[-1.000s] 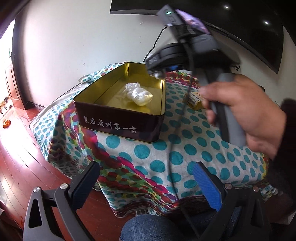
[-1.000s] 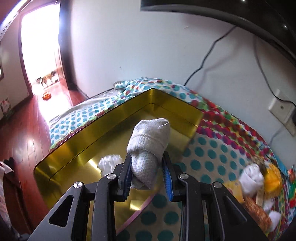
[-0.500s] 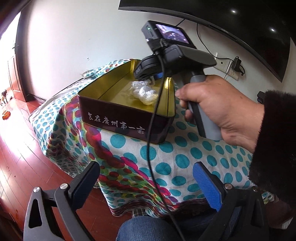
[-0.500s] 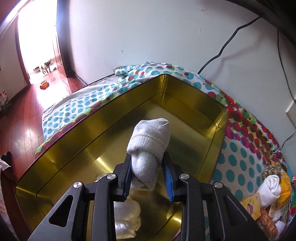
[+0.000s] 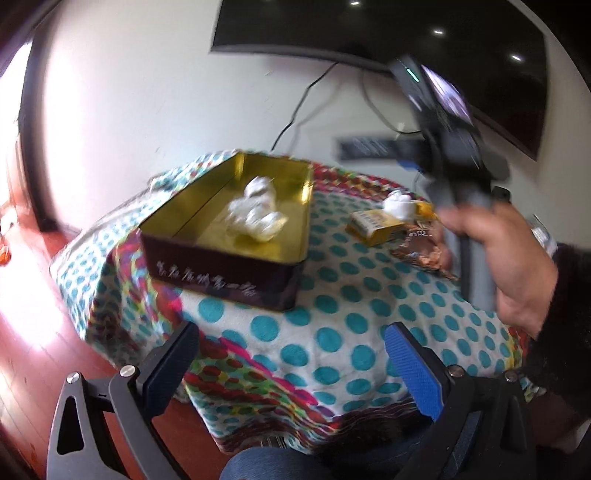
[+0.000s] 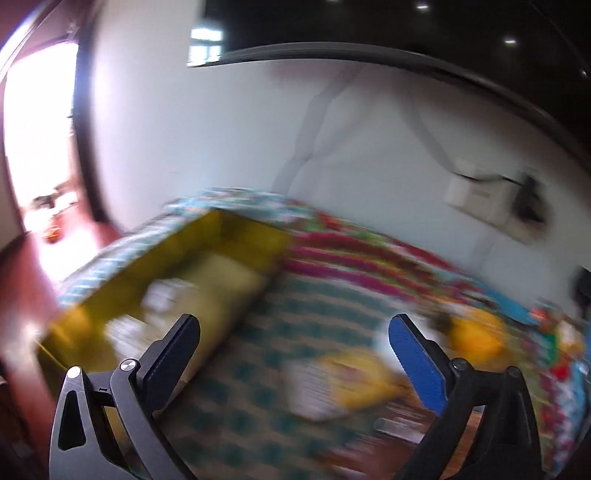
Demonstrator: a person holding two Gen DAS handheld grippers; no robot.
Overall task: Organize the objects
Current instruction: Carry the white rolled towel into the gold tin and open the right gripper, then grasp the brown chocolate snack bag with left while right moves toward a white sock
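Note:
A gold-lined tin box (image 5: 225, 262) with dark sides stands on the dotted cloth. A rolled white sock (image 5: 260, 190) and a clear plastic bundle (image 5: 258, 221) lie inside it. My left gripper (image 5: 290, 363) is open and empty, low at the table's near edge. My right gripper (image 6: 293, 349) is open and empty; its view is blurred, with the tin (image 6: 166, 277) to its left. In the left wrist view its handle (image 5: 461, 177) is held up right of the tin.
Right of the tin lie a yellow packet (image 5: 375, 223), a white sock roll (image 5: 399, 203) and brown snack wrappers (image 5: 424, 247). A TV (image 5: 369, 33) hangs on the wall with cables below. Red wooden floor (image 5: 37, 332) is at left.
My right gripper let go of the white sock inside the tin, opened, and swung up and to the right, out of the tin. My left gripper stayed open near the table edge.

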